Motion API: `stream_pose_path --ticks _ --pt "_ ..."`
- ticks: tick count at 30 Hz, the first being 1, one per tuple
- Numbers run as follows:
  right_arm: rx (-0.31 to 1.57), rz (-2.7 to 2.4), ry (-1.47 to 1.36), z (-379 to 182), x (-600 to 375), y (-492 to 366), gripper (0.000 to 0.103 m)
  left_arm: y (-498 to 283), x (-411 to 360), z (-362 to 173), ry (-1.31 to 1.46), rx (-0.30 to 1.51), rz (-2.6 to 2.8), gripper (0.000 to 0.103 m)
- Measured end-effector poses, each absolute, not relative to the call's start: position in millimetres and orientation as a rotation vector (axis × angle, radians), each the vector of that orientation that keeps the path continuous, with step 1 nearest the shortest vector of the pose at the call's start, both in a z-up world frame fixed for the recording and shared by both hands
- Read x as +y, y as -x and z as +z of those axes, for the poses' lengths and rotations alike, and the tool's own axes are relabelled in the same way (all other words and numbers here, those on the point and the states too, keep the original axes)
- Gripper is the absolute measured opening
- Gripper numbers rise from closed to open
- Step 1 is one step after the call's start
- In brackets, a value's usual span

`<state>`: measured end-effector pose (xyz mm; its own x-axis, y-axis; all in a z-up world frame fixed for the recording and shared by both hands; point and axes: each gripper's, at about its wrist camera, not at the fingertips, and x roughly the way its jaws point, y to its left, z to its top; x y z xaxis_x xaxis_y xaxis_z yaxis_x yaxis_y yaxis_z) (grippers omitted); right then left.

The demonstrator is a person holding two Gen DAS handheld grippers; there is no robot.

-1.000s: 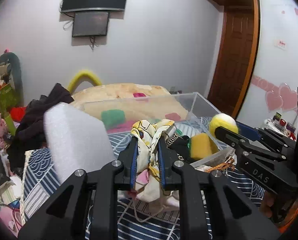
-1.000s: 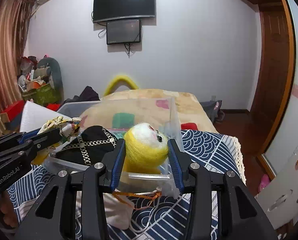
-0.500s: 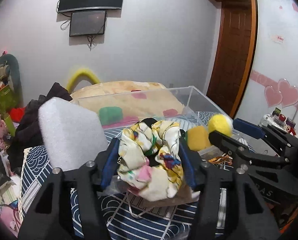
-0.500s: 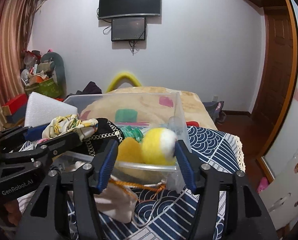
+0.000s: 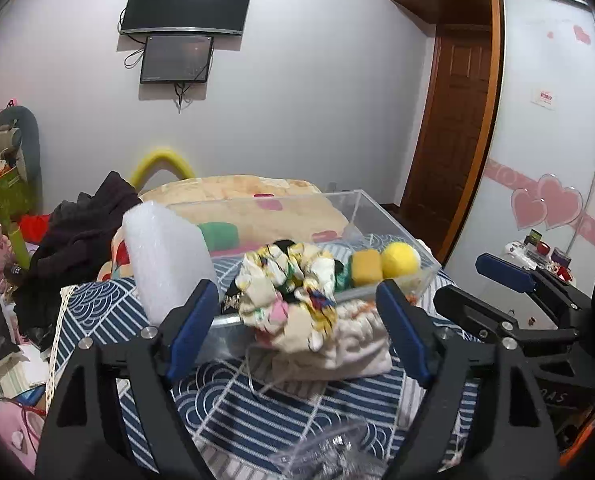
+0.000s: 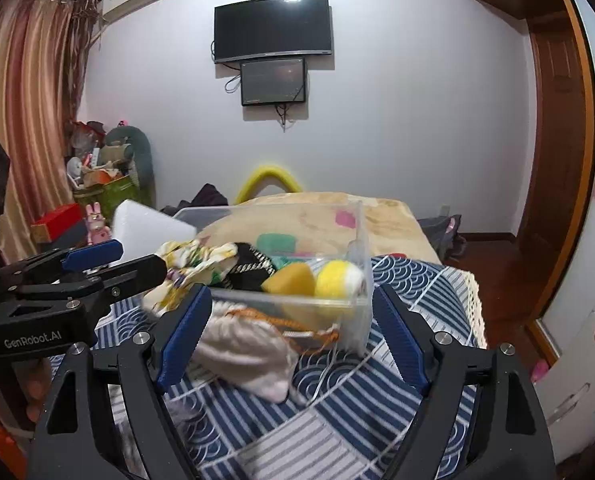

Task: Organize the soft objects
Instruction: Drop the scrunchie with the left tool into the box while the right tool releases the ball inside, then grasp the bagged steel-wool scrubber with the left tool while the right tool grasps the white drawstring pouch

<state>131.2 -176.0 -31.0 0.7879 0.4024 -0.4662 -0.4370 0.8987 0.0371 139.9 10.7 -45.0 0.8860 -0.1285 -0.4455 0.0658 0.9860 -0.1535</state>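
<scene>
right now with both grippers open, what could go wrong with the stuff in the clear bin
The floral cloth is draped over the near wall of the clear bin, partly outside, so it may slide out onto the striped tablecloth. The yellow ball sits tight in the bin's corner by the yellow sponge; a bump from the right gripper could possibly pop it out. The white pouch outside has loose cords that could snag a finger.

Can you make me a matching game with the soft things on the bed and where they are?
Things:
1. fuzzy yellow ball
2. flowery cloth scrunchie
3. cream drawstring pouch
4. white foam block

Places:
A. draped over the clear plastic box's front wall
B. on the striped blanket in front of the box
C. inside the box's right corner
D. standing left of the box

Pairs: 1-C, 2-A, 3-B, 4-D
</scene>
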Motion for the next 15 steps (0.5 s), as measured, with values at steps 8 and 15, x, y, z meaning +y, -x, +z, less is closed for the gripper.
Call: stream_pose_path --ticks 8,15 --pt "0.505 0.463 0.095 -43 -180 -113 0.081 -114 0 -71 0.117 0.542 -0.126 0.091" --pt "0.55 0.464 0.114 -58 -179 -107 0.081 -104 -4 -113 0.152 0.671 -0.15 0.091"
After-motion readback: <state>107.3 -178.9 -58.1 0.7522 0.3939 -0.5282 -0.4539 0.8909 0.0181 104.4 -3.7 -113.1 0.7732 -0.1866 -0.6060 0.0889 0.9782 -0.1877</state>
